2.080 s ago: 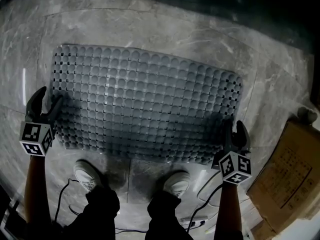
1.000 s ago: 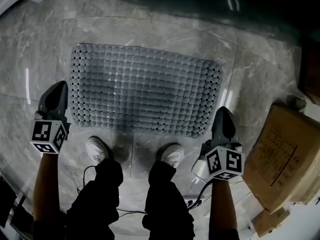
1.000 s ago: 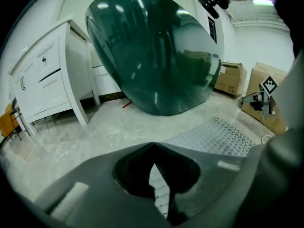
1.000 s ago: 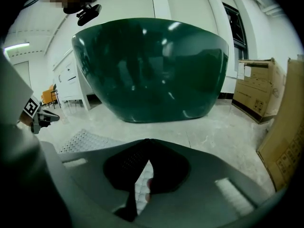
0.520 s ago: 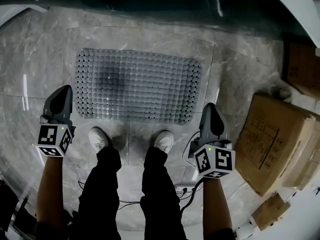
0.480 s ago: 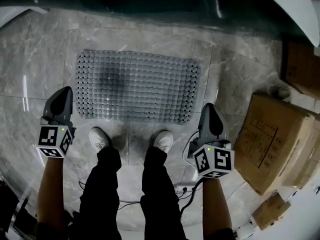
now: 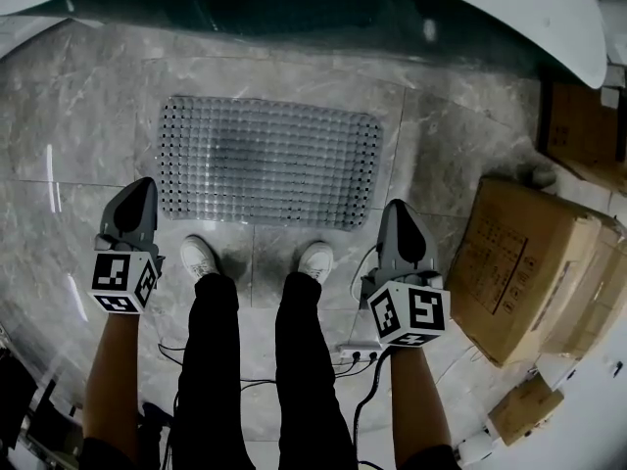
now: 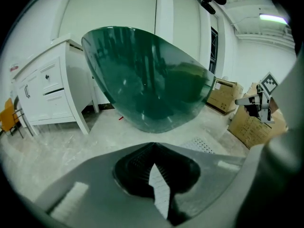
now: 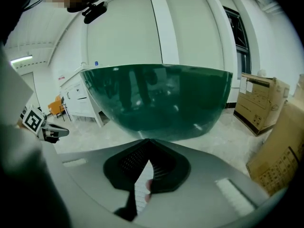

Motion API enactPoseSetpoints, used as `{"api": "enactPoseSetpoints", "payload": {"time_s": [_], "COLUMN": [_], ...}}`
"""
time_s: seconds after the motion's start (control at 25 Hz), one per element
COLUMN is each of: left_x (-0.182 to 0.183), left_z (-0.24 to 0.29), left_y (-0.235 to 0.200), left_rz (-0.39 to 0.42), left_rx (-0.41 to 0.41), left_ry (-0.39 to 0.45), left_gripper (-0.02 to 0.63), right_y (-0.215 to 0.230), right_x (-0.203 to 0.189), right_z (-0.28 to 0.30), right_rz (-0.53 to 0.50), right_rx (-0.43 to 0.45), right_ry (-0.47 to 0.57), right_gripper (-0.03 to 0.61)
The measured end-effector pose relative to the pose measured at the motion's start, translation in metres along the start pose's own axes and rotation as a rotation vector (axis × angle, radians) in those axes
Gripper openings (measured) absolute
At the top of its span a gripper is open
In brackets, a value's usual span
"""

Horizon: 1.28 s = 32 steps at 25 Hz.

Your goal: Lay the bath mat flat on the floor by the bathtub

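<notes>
The bath mat (image 7: 269,160) lies spread flat on the marble floor (image 7: 88,116), ahead of both tools and between them. Its far long edge runs alongside the dark green bathtub (image 7: 294,8), which is where anyone stepping out would want it. The left tool (image 7: 140,192) hangs just off the mat's near left corner and the right tool (image 7: 397,211) just off its near right corner, both held up clear of the mat and touching nothing. In each tool's own view the jaws are brought together at the tips with nothing caught between them (only bare floor shows through the gap behind the tips), and they point at the tub's curved side. The person's white shoes (image 7: 201,258) stand between the two tools, just short of the mat's near edge. Cardboard boxes (image 7: 529,262) sit well off to the right of the right tool. I'd judge the job as good as done, since no fold or raised corner shows from here.
</notes>
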State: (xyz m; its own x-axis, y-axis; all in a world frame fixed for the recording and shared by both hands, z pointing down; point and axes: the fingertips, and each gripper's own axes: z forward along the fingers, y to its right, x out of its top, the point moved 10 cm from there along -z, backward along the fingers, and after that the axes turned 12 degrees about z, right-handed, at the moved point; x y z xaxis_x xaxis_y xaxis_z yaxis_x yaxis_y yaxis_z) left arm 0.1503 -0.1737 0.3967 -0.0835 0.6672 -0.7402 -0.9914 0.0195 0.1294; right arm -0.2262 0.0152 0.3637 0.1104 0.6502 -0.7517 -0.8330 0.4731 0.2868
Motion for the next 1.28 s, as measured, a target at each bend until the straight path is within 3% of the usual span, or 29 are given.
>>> {"api": "enactPoseSetpoints", "payload": {"time_s": [0.32, 0.68, 0.96, 1.28], "left_x": [0.022, 0.057, 0.064, 0.082], "left_z": [-0.023, -0.032, -0.038, -0.056], "left_y": [0.007, 0.012, 0.018, 0.017], "left_rz": [-0.048, 0.010, 0.043, 0.012], "left_rx": [-0.002, -0.015, -0.036, -0.040], "left_ry": [-0.016, 0.003, 0.014, 0.035], "left_gripper": [0.000, 0.000, 0.000, 0.000], "right_y": [-0.013, -0.030, -0.047, -0.065], "right_x": [0.022, 0.042, 0.048, 0.064], "right_z": [-0.018, -0.024, -0.026, -0.037], "right_rz": [-0.012, -0.001, -0.002, -0.051], "right_rx": [0.020, 0.051, 0.098, 0.114], "right_ry": [-0.029, -0.013, 0.009, 0.042], "right_gripper": [0.027, 0.027, 0.028, 0.026]}}
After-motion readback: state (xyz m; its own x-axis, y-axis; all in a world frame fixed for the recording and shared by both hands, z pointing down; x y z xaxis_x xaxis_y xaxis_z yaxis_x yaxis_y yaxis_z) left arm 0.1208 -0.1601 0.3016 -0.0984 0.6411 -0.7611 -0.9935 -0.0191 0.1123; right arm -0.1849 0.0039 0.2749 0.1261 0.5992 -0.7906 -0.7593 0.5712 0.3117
